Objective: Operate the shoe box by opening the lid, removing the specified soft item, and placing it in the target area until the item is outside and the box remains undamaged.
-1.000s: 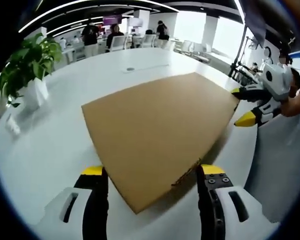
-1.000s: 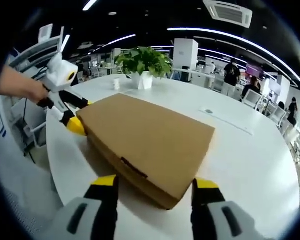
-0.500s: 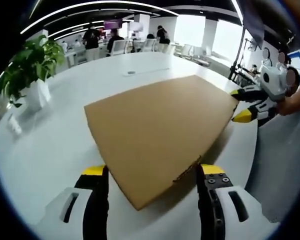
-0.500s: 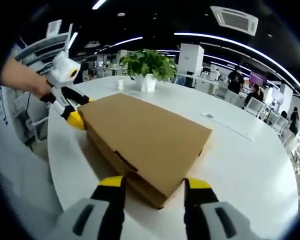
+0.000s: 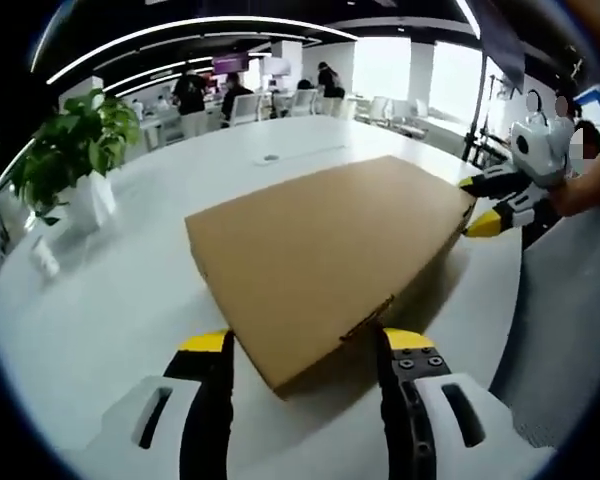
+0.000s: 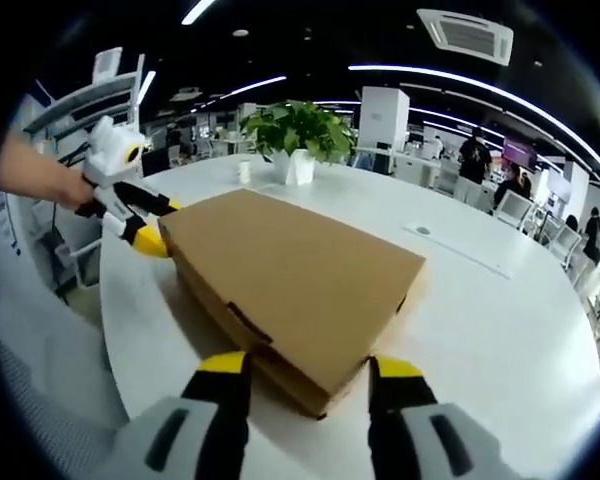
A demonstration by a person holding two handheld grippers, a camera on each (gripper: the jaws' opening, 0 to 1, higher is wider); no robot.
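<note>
A closed brown cardboard shoe box [image 5: 320, 250] lies flat on a white table [image 5: 110, 320], lid down. In the left gripper view my left gripper [image 5: 305, 343] is open, its yellow-tipped jaws straddling the box's near corner. My right gripper [image 5: 483, 205] is at the box's far right corner, one jaw on each side of it. In the right gripper view the box [image 6: 290, 270] points a corner at my right gripper [image 6: 308, 365], which is open around it. The left gripper [image 6: 145, 222], held by a hand [image 6: 35, 175], brackets the far left corner.
A potted plant [image 5: 75, 150] in a white pot and a small white cup [image 5: 42, 258] stand on the table beyond the box; the same plant [image 6: 295, 130] is behind it in the right gripper view. The table edge [image 6: 115, 330] runs close by. People and chairs sit far behind.
The jaws of both grippers have drawn a little closer together around the box's corners. Both views have shifted slightly. The box stays closed and in place.
</note>
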